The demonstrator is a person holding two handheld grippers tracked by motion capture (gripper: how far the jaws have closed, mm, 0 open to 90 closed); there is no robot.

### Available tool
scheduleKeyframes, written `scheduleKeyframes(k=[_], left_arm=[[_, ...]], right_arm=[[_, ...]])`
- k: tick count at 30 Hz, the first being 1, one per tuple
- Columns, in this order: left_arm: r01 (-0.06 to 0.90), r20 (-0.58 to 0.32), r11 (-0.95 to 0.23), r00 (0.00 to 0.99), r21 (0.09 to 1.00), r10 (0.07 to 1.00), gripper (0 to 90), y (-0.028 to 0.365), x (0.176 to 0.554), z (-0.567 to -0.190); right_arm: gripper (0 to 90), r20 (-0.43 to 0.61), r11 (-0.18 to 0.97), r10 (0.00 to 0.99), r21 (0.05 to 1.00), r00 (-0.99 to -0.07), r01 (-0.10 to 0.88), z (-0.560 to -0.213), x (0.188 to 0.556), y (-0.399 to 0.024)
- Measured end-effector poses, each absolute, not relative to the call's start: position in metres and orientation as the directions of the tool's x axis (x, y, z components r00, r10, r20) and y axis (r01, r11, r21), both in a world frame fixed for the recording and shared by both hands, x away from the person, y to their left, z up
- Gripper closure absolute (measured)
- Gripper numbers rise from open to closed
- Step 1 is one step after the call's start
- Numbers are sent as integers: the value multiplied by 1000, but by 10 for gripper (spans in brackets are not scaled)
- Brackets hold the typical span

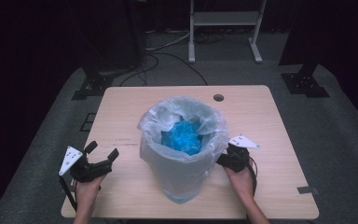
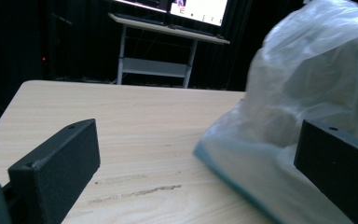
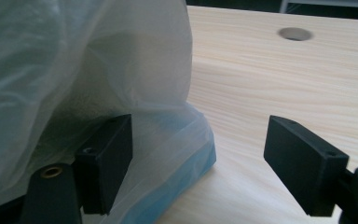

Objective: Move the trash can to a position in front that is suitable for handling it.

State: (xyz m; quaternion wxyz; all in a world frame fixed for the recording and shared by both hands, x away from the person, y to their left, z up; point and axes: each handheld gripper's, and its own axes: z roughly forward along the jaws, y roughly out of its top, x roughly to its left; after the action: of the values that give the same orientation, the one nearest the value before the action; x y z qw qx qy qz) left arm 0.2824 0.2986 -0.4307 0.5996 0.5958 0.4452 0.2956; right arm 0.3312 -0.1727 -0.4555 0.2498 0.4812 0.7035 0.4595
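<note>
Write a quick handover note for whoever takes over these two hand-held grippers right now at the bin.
Left hand-held gripper: open, holding nothing, on the light wooden table left of the bin.
Right hand-held gripper: open, one jaw against the liner's overhang, nothing clamped.
The pale round waste bin lined with a translucent white plastic bag stands mid-table, crumpled blue plastic inside.
Done: nothing gripped yet.
Left: probably grasp the bag's rim on both sides.

A round bin lined with a translucent white plastic bag stands mid-way on the light wooden table, crumpled blue plastic inside it. The left gripper, jaws apart, lies well left of the bin; the right gripper sits against its right side.
</note>
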Motion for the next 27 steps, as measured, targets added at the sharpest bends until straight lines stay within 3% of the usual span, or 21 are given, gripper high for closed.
scheduleKeyframes(k=[12, 27], left_arm=[[113, -136, 94, 463, 989, 876, 0, 304, 272, -400], [64, -141, 126, 501, 990, 854, 0, 307, 267, -370]], right_arm=[[224, 116, 128, 873, 882, -474, 453, -457, 344, -128], [224, 126, 183, 800, 880, -586, 439, -459, 356, -70]])
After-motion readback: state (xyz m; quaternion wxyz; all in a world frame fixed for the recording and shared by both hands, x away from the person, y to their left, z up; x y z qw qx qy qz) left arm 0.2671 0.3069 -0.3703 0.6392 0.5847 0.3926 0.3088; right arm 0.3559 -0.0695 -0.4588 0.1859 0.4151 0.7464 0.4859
